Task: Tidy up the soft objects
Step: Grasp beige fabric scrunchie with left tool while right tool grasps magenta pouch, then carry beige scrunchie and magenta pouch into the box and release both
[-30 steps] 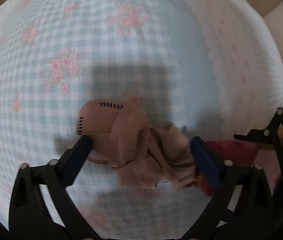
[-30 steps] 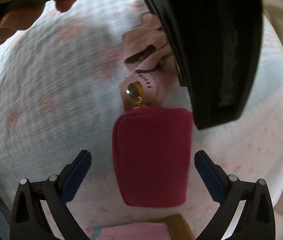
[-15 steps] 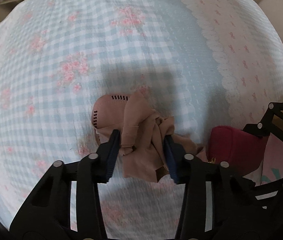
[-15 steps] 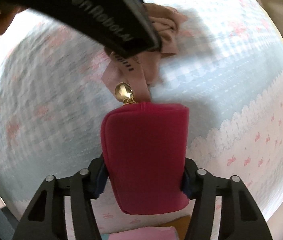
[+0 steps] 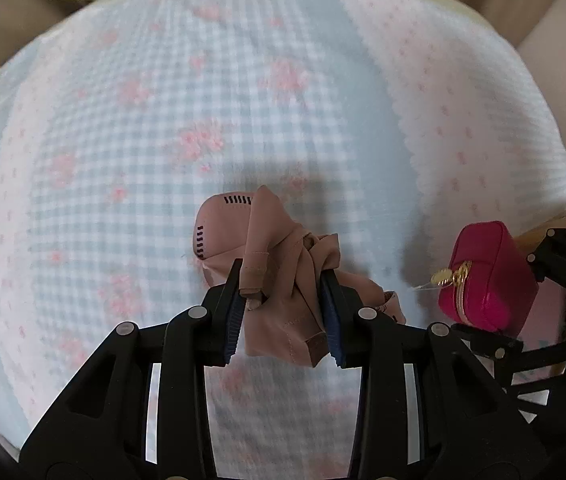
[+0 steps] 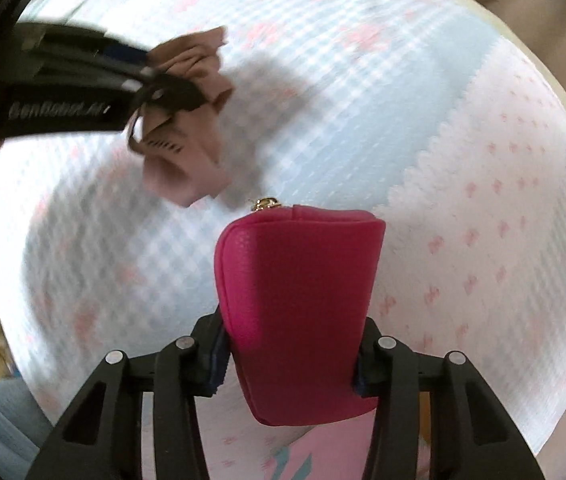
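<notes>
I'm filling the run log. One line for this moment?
left gripper: shut on beige garment | right gripper: shut on pink pouch | both lifted above checked bedspread

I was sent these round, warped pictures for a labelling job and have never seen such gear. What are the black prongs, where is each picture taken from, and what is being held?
There is no robot here. A person holds a hand-operated gripper in each hand, and a fisheye camera on each looks forward along its two fingers, which is why the pictures bulge.

In the left wrist view, the left gripper is shut on a crumpled tan garment. In the right wrist view, the right gripper is shut on a magenta pouch with a gold zipper pull.

Each camera also catches the other tool: the pouch shows at the right of the left view, the garment at the upper left of the right view.

Beneath both lies a blue checked cover with pink flowers.
</notes>
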The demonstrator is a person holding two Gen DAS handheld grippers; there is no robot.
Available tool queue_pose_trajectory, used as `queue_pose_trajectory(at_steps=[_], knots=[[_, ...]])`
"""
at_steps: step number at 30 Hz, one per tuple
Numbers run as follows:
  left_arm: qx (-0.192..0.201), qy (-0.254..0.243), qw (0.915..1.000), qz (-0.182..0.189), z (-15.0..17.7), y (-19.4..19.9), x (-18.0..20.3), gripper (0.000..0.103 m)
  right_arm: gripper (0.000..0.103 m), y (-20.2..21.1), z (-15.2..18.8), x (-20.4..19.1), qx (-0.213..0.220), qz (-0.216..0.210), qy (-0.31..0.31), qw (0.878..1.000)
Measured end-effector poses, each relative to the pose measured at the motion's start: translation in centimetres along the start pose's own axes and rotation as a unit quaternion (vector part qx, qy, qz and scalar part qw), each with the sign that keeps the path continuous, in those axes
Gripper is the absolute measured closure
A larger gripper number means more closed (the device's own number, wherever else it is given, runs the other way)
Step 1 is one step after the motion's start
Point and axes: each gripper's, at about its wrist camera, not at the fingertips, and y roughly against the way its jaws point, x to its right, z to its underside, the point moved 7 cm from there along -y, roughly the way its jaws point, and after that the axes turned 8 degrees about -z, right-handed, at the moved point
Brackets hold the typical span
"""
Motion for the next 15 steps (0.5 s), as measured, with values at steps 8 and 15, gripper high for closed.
queue_pose_trajectory(at_steps=[8, 15], knots=[[0.051, 0.000, 0.9987, -0.007, 0.4, 7.4, 1.4, 0.072, 0.060, 7.6, 1.5, -2.4, 0.077, -0.006, -0.067, 0.995], [0.088, 0.000, 0.9956, -0.032, 1.8, 15.4, 2.8, 0.072, 0.060, 15.0, 4.2, -3.7, 0.140, -0.005, -0.114, 0.984]])
